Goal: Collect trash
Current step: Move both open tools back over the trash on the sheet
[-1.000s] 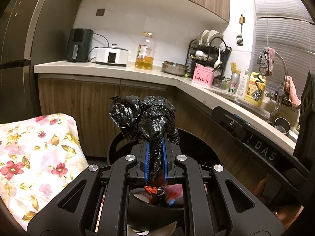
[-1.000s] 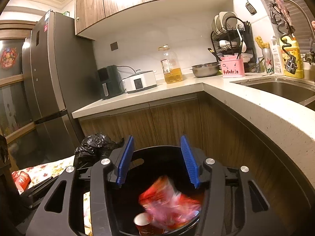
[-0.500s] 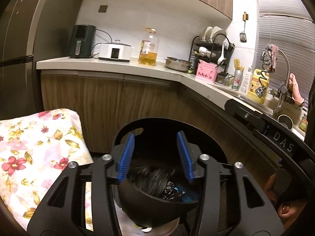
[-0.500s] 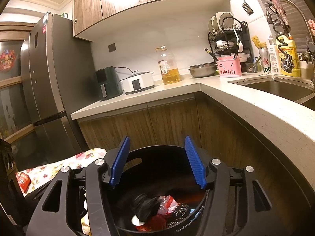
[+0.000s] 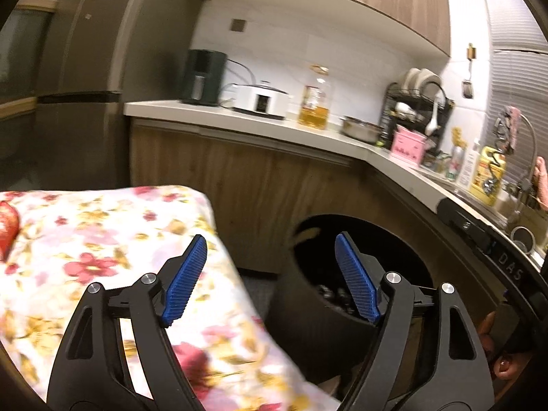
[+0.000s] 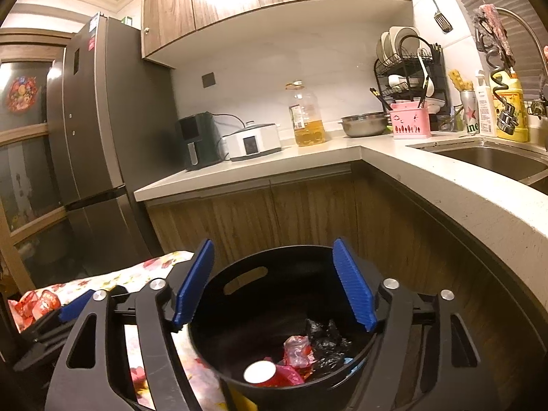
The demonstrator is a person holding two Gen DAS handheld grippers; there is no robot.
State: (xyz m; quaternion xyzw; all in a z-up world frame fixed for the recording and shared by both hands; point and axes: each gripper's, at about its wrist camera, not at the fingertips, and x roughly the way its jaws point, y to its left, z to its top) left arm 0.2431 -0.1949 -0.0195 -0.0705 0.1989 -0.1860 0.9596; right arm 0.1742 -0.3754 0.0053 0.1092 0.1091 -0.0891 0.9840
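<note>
Both my left gripper [image 5: 270, 279] and right gripper [image 6: 272, 282] gape empty, jaws just widened; black bag [image 6: 325, 339], wrappers binned, red packet [image 6: 32, 303] left.

Black bin, floral cloth
Black bin [image 6: 219, 349] below the blue-padded tool holds red wrappers [image 6: 294, 352]; left, white cloth [image 5: 102, 239] with red-and-yellow flowers.

Bench [image 6: 113, 279] under floral cloth [image 5: 102, 239]; red wrapper [image 6: 32, 304] lies on it. Black bin [image 6: 219, 342] just beside bench edge.
</note>
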